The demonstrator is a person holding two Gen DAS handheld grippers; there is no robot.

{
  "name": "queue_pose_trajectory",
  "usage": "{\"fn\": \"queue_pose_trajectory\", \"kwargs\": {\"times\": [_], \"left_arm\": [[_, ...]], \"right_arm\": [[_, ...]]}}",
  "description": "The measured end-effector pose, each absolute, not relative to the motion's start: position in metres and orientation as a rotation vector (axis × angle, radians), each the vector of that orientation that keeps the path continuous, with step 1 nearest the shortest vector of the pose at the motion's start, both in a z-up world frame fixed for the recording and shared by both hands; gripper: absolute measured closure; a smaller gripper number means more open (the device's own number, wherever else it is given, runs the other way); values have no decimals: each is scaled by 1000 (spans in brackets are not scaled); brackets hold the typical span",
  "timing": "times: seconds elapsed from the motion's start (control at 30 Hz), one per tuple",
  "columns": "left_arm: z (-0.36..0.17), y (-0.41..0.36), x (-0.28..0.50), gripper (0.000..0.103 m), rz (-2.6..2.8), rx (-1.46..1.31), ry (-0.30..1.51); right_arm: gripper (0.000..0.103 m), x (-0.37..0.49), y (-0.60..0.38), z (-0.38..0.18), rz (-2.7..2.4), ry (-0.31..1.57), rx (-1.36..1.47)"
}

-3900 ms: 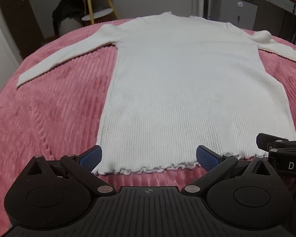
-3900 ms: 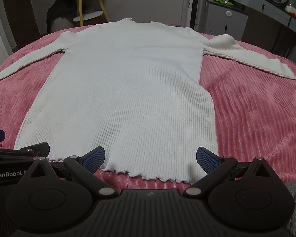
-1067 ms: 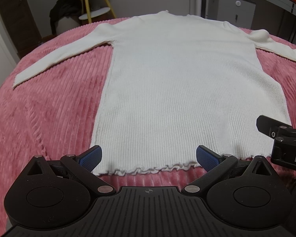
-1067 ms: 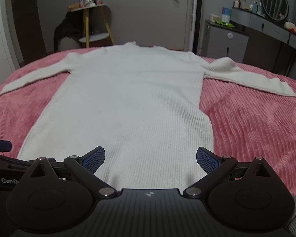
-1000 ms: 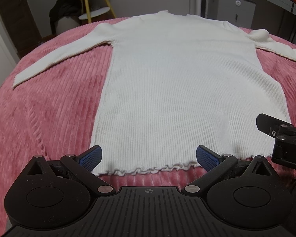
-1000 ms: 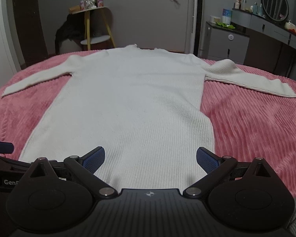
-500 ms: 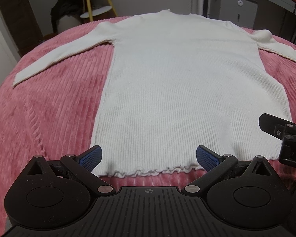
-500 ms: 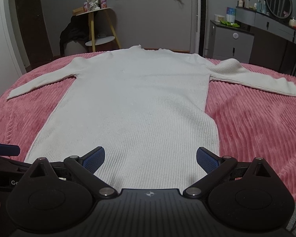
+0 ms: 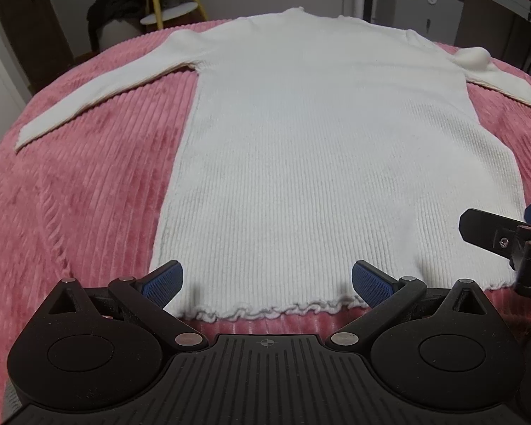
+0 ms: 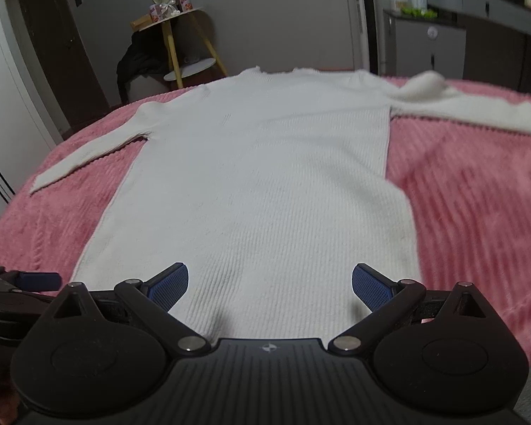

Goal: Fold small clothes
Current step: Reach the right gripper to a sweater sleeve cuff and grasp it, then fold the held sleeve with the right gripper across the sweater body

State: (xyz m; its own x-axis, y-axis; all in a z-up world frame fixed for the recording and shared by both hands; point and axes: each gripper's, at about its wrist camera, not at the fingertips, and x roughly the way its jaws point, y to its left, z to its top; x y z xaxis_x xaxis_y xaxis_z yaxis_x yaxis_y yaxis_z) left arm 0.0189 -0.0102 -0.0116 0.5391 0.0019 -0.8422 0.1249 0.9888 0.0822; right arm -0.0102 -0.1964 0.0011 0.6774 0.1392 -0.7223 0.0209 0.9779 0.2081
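Observation:
A white ribbed long-sleeved knit garment (image 9: 322, 148) lies flat on a pink corduroy bedspread (image 9: 74, 191), neck far, frilled hem near, sleeves spread to both sides. My left gripper (image 9: 265, 283) is open and empty, low over the hem's left part. My right gripper (image 10: 269, 283) is open and empty over the lower part of the garment (image 10: 265, 184); the hem is hidden under it. The right gripper's finger shows at the right edge of the left wrist view (image 9: 492, 233).
Beyond the bed stand a yellow-legged side table (image 10: 180, 35) with a dark cloth beside it and grey cabinets (image 10: 428, 42) at the back right. The bedspread (image 10: 478, 212) stretches wide on both sides of the garment.
My right gripper has tilted up and moved forward over the hem, so more of the room shows. My left gripper has edged slightly closer to the hem.

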Motion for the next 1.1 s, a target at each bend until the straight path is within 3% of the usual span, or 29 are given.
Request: {"fn": "queue_pose_trajectory", "kwargs": {"times": [0.17, 0.33, 0.43, 0.57, 0.6, 0.83, 0.9, 0.97, 1.1], "left_arm": [[-9, -10, 30, 0, -62, 119, 995], [-1, -13, 56, 0, -33, 115, 948], [1, -15, 81, 0, -9, 91, 927], [-6, -13, 118, 0, 18, 21, 907], [-10, -11, 125, 0, 28, -7, 902], [-38, -9, 150, 0, 54, -52, 900], [-42, -10, 153, 0, 43, -58, 898], [-46, -12, 155, 0, 30, -64, 904], [-54, -17, 158, 0, 42, -40, 913]], "right_arm": [[4, 0, -216, 1, 117, 835, 312], [11, 27, -297, 24, 44, 722, 529], [32, 49, -368, 31, -63, 644, 671], [87, 74, -456, 26, -253, 557, 707], [90, 80, -474, 23, -318, 552, 690], [82, 113, -602, -12, -580, 533, 865], [63, 123, -624, -21, -622, 527, 889], [56, 132, -639, -31, -662, 532, 911], [56, 140, -663, -51, -672, 523, 984]]}}
